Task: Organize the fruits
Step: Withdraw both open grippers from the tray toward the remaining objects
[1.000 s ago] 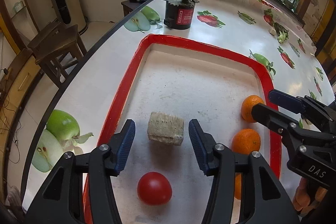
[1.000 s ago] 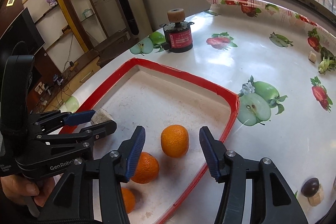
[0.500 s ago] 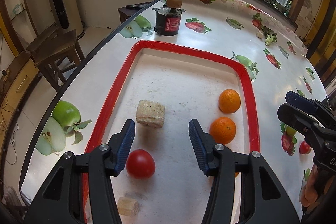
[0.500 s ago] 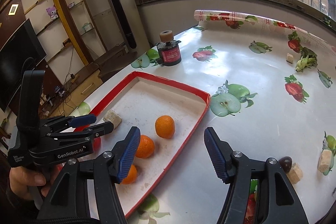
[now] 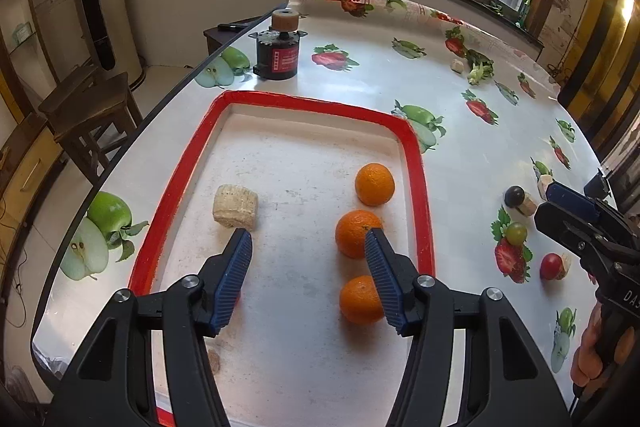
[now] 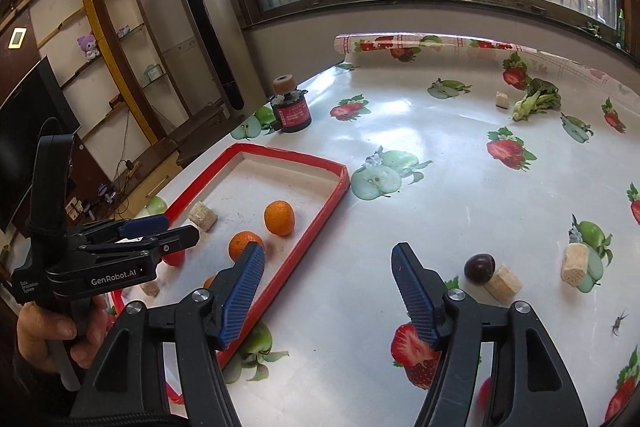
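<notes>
My right hand-held gripper (image 6: 328, 289) hangs released over the bare counter (image 6: 440, 155), just right of the tray, and its jaws have just been opening with nothing between them. My left hand-held gripper (image 5: 306, 277) is over the near end of the red-rimmed tray (image 5: 422, 187), its jaws also just widened and empty.

The tray already holds three oranges: far (image 5: 374, 184), middle (image 5: 354, 233) and near (image 5: 360, 301), with a pale block (image 5: 235, 207) to their left. I judge the loose fruit on the counter to be what is left.

The dark plum (image 6: 479, 267) lies ahead and to the right of my right hand-held gripper, touching a pale block (image 6: 504, 283). It is round, so no axis matters, but that block crowds its right side. A red round fruit (image 5: 551, 266) and a small green one (image 5: 517, 233) lie on the same side. My right hand is plainly nearer to all of them than my left.
</notes>
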Motion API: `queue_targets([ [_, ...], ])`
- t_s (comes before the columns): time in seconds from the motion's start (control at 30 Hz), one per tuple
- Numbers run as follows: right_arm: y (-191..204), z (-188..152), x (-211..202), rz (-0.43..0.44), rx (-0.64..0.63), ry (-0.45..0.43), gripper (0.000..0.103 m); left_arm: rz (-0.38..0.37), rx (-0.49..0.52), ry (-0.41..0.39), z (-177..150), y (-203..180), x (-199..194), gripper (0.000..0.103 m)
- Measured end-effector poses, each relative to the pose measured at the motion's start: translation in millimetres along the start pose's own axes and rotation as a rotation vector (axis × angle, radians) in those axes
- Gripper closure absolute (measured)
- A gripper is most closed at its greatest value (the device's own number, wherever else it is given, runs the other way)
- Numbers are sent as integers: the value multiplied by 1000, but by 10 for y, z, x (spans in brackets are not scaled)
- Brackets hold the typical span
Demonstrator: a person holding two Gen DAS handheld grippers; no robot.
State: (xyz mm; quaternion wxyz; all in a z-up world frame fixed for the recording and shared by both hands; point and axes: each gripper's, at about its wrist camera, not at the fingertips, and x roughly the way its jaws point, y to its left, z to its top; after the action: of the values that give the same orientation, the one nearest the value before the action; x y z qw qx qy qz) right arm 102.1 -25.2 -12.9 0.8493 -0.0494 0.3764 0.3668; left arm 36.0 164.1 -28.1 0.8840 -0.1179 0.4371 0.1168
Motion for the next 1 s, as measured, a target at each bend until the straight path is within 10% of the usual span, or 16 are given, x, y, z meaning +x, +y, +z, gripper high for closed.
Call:
queue_targets([
  [1.0,-809,-569,-816,-150,136,-44,31,-91,115,16,-131,-740,-85,45],
])
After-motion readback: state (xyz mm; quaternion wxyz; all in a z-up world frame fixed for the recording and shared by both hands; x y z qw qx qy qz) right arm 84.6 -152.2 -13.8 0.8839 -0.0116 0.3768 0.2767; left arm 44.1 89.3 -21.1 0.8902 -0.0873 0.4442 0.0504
